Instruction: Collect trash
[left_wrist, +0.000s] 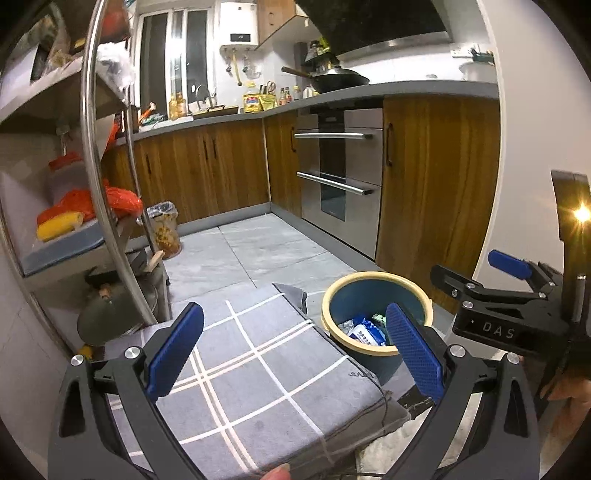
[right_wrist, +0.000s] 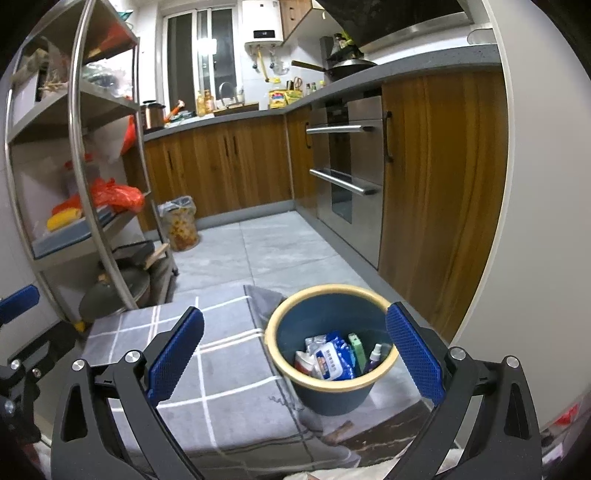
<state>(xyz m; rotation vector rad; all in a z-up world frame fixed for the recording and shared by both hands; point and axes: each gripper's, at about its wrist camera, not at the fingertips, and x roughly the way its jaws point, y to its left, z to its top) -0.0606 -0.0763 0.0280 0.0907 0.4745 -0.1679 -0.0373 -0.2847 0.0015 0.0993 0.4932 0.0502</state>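
On the near floor, a blue bin (right_wrist: 332, 369) with a cream rim stands on the right edge of a grey checked mat (right_wrist: 207, 376). Only the right wrist view looks down into it fully: a blue and white wipes packet (right_wrist: 334, 360), a green packet (right_wrist: 356, 347), a small spray bottle (right_wrist: 373, 356) and a red and white item lie inside. From the left wrist view the bin (left_wrist: 354, 295) is partly hidden behind a finger pad, and just the packet (left_wrist: 365, 332) shows.

Both claws are spread wide and hold nothing. The right gripper (right_wrist: 295, 360) frames the bin between its blue pads; the left gripper (left_wrist: 295, 356) sits over the mat, left of the bin. Each view catches the other tool at its edge.

Far left stands a metal shelf rack (right_wrist: 74, 147) with orange bags and pans. Beyond it, a bag-lined waste basket (right_wrist: 181, 225) stands by the wooden cabinets (right_wrist: 229, 170). A steel oven (right_wrist: 347, 166) sits at right.

A fingertip (left_wrist: 277, 472) shows at the bottom of the left view only.
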